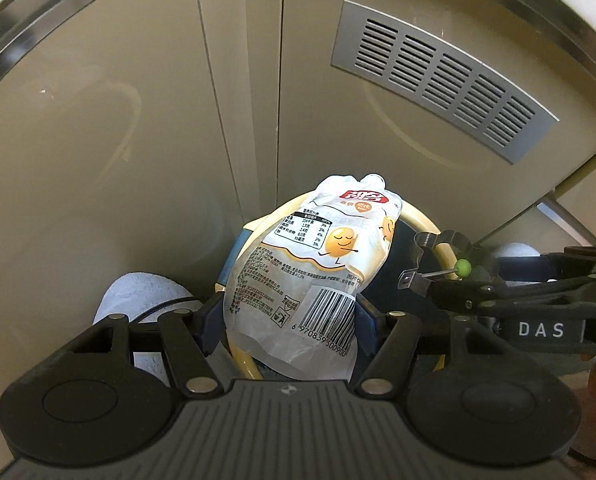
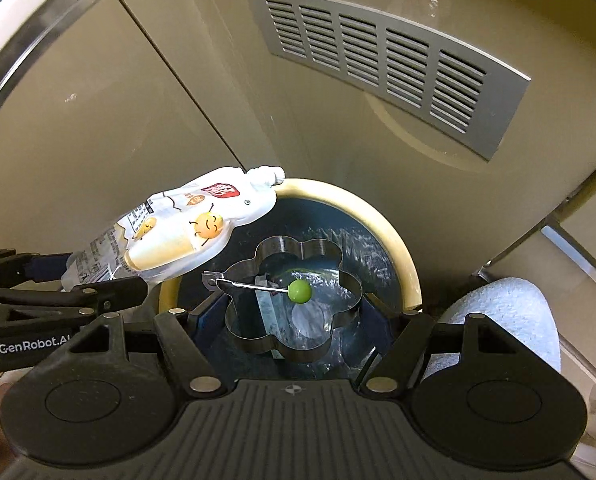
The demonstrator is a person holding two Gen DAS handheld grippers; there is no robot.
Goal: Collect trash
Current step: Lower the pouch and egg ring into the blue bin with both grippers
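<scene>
On the left, the left gripper (image 1: 287, 316) clamps a white drink pouch (image 1: 310, 264) between its jaws, barcode end low, spout up, right over the cream rim of the bin (image 1: 426, 220). From the right wrist view the pouch (image 2: 185, 228) hangs tilted above the bin's left edge, its lower end hidden behind the gripper's black arm. Moving right, the right gripper (image 2: 293, 312) grips a flower-shaped metal ring (image 2: 293, 300) with a green-knobbed handle (image 2: 299, 291), jaws wide around it, over the bin's dark liner (image 2: 370, 256). What lies at the bottom is hard to make out through the glare. Far right, a white slipper (image 2: 502, 312), partly cut off.
</scene>
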